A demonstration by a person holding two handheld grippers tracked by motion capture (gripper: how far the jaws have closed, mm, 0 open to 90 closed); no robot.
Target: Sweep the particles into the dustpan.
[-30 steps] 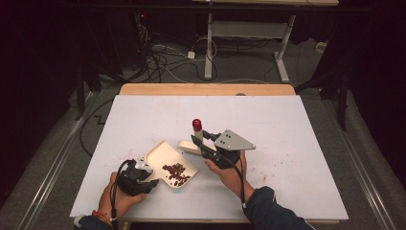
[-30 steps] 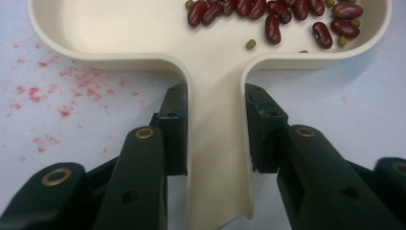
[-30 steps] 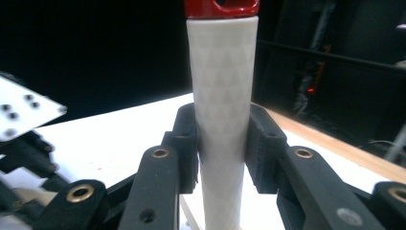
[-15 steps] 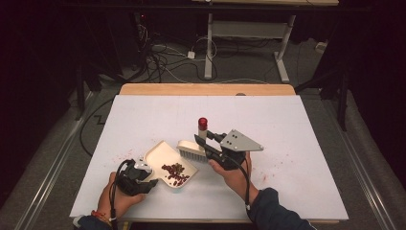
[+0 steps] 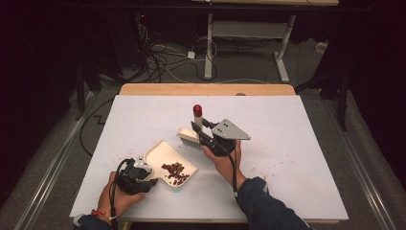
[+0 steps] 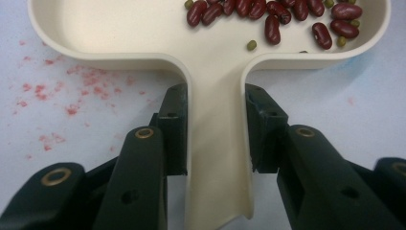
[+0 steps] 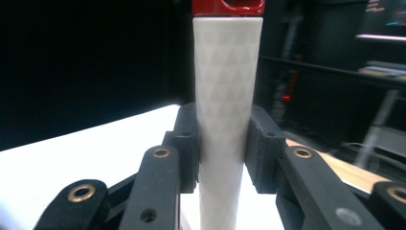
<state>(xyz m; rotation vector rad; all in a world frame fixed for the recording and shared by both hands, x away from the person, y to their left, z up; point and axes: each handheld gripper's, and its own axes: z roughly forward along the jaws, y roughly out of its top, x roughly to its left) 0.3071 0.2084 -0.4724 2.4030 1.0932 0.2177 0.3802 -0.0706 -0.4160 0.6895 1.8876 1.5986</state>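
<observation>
Brush handle [image 7: 226, 96] between right hand-held gripper [image 7: 222, 143] jaws

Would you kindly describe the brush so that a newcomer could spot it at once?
Start at the white table; near its middle the right gripper is clamped on the brush. Unlike the flat cream dustpan of red beans beside it, its white handle has a red cap.

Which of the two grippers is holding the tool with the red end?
The right gripper: its fingers clamp the white brush handle with the red cap. The left gripper grips the cream dustpan's handle instead.
</observation>
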